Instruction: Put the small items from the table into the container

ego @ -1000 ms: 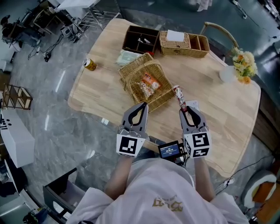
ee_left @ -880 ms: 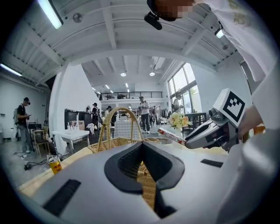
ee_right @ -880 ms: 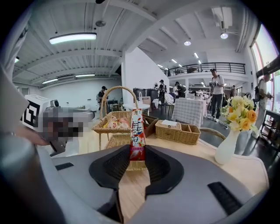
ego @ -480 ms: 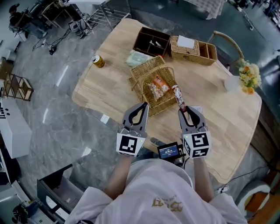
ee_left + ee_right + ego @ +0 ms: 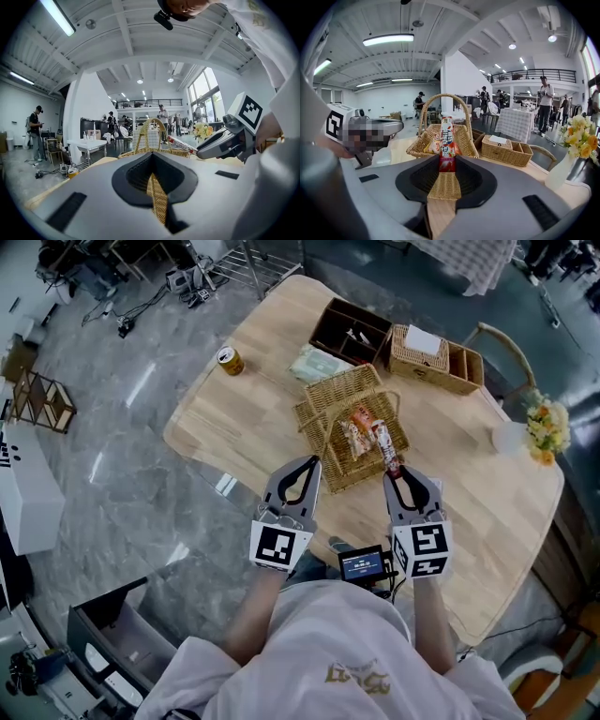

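Right gripper pinches the light, crinkly, slippery packet by its near end. The rest juts ahead over the basket. Hold the end seam firmly. Left gripper jaws almost meet, with wicker in the slit. I cannot tell if it grips.

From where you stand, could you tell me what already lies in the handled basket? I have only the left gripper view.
Observer: The head view shows an orange snack packet lying inside the handled basket.
Operator: Thank you. Does anything lie on the table behind it?
Observer: Yes, a pale green packet lies on the table just beyond it, beside a dark divided box.
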Tool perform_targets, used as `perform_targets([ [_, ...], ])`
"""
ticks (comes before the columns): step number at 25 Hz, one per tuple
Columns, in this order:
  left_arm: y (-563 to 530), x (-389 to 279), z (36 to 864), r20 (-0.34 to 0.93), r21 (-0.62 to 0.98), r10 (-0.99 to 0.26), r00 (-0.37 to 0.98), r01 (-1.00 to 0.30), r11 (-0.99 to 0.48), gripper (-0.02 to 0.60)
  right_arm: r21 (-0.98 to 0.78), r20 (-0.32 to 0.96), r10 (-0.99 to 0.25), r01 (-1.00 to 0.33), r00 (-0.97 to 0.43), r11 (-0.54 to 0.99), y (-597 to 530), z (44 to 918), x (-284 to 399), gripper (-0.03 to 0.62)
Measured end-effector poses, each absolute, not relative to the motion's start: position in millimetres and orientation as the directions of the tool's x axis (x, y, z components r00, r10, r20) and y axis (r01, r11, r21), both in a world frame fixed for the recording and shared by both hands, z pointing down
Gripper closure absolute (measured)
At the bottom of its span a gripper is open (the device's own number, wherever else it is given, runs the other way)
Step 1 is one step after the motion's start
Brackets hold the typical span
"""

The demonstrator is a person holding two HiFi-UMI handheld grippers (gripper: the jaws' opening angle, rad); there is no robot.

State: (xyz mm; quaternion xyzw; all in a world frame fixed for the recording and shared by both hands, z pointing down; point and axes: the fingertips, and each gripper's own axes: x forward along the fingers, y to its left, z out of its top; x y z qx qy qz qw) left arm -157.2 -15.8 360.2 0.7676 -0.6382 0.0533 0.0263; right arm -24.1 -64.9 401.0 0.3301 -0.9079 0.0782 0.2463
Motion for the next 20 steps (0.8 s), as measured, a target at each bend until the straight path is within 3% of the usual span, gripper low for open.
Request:
perform_targets([
  [20,-10,-176,367,0.123,-0.017,-0.979,0.161,-0.986,-0.164,0.588,0.042,0.481,-0.556,-0.616,-0.678,0.787,-78,393,-59,0.473],
])
